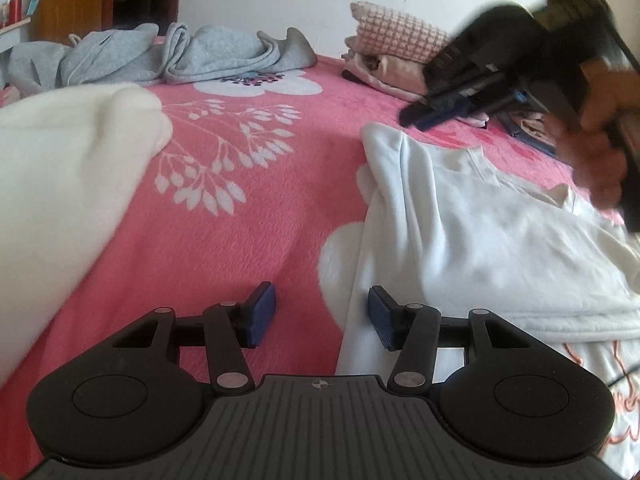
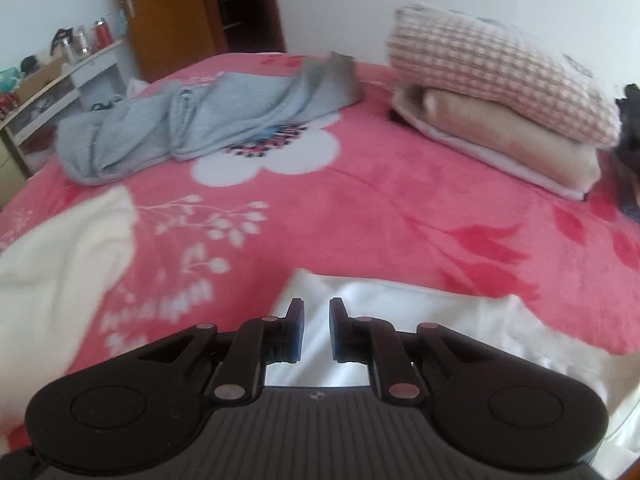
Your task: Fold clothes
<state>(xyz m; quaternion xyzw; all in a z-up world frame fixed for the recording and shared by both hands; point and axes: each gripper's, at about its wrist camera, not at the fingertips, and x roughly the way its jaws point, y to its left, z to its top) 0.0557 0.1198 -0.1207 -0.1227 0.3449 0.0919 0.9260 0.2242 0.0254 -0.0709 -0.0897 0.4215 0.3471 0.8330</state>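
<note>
Left wrist view showed the left claw (image 1: 322, 316) low over a bed (image 1: 280, 184) covered by a pink flowered blanket, its jaws about half open with nothing between them. Its right pad (image 1: 382, 316) sat at the edge of a white shirt (image 1: 480, 240), which lay partly folded toward the near right side of the bed; whether the pad touched the cloth could not be told. A cream garment (image 1: 68, 184) lay at the near left side. The right claw (image 1: 416, 118), blurred, hung above the shirt's far corner, gripped by a hand (image 1: 600, 152).

In the right wrist view the right claw (image 2: 316, 328) had its jaws only slightly parted, with no cloth pinched; the shirt (image 2: 400, 320) lay below and beyond them. A grey garment (image 2: 200, 128) lay crumpled near the far left edge of the bed (image 2: 400, 208), and a stack of folded clothes (image 2: 500, 112) sat near the far right corner.
</note>
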